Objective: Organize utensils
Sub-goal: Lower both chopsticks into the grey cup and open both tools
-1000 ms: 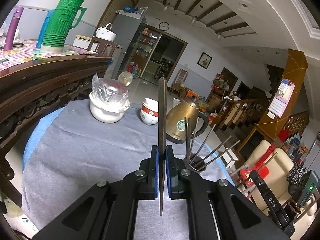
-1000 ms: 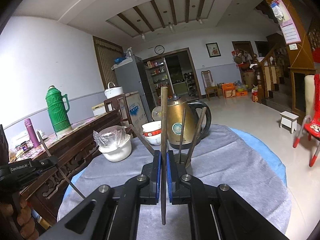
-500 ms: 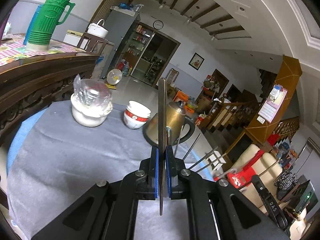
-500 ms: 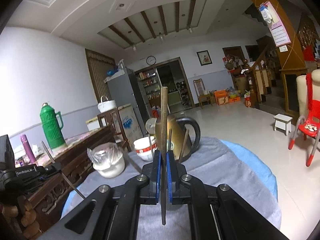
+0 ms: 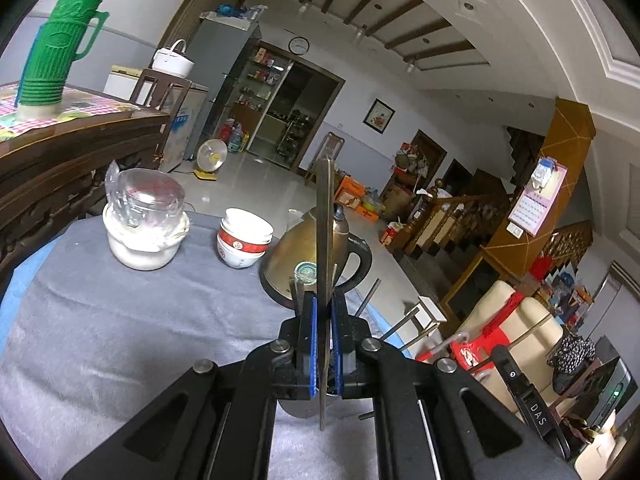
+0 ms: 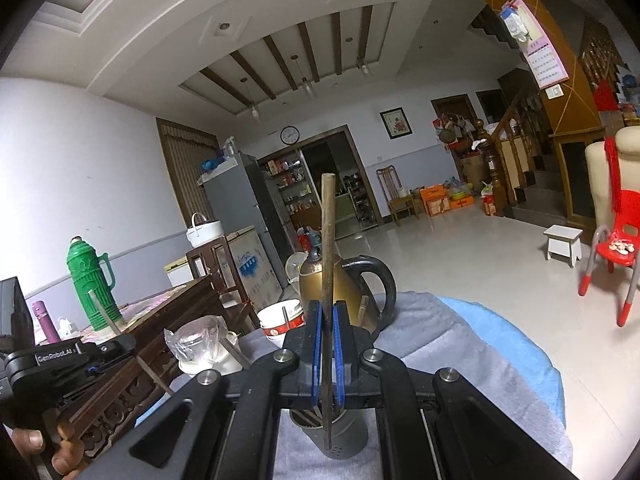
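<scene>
Black tongs (image 5: 325, 344), blue pads (image 6: 316, 354), silver screws; left tongs (image 6: 60, 364) marked "GenRobot.AI".

A matt grey cloth (image 5: 120, 332) covers the counter, under a glossy brass-toned metal kettle (image 5: 296, 256), glazed bowls (image 5: 242, 240), a crinkled clear plastic bag (image 5: 144, 200) and a dull wooden chopstick (image 6: 328, 280).

A brass kettle (image 5: 308, 256), stacked bowls (image 5: 243, 238) and green thermos (image 5: 60, 44) stand nearby

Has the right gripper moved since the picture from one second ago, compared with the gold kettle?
Yes. The right gripper, shut on a chopstick, has risen: the gold kettle and grey holder now sit lower behind its jaws.
</scene>
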